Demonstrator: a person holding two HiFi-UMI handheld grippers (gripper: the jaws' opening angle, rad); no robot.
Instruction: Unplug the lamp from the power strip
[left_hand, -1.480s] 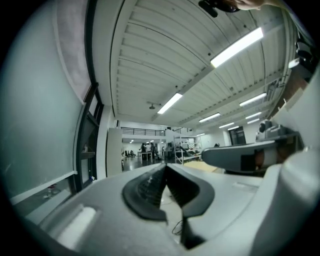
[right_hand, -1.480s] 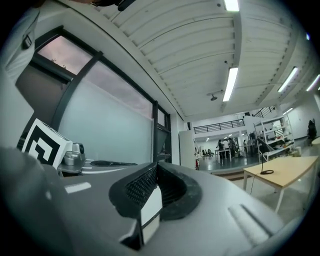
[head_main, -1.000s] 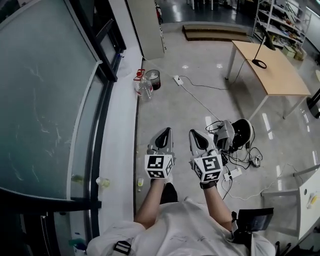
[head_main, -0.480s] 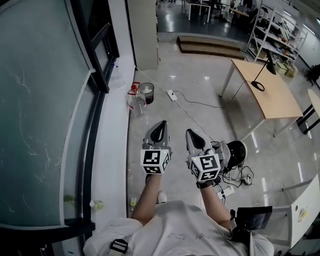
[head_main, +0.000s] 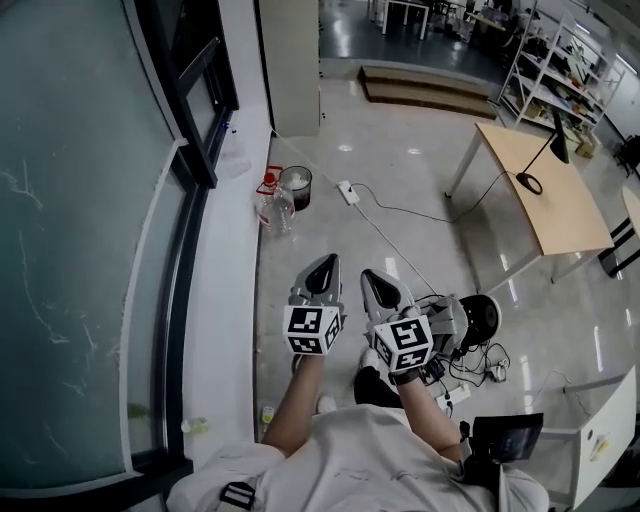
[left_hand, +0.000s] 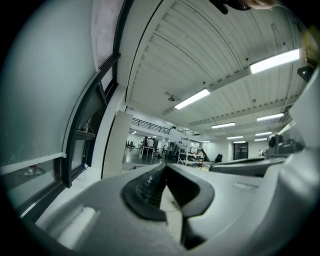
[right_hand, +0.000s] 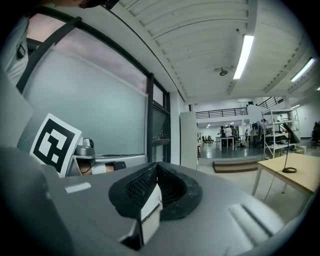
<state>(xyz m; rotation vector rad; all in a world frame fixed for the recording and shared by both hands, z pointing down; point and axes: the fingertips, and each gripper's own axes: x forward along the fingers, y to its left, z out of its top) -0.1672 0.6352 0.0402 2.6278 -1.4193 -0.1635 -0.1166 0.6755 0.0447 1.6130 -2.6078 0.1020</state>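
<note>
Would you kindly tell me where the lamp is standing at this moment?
In the head view, the black lamp stands on the wooden table at upper right, with the white power strip on the floor to its left.

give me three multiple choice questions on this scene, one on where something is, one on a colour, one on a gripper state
1. Where does the black desk lamp with the round base stand?
A. on the light wooden table
B. on a chair
C. on the windowsill

2. What colour is the oblong power strip lying on the grey floor?
A. black
B. white
C. red

3. How do the right gripper jaws stand?
A. wide apart
B. shut on a plug
C. shut, with nothing between them

Answers:
1. A, the lamp's round base sits on the tabletop.
2. B, the strip shows white against the floor.
3. C, the right gripper view shows the pads meeting with nothing between them.
</note>
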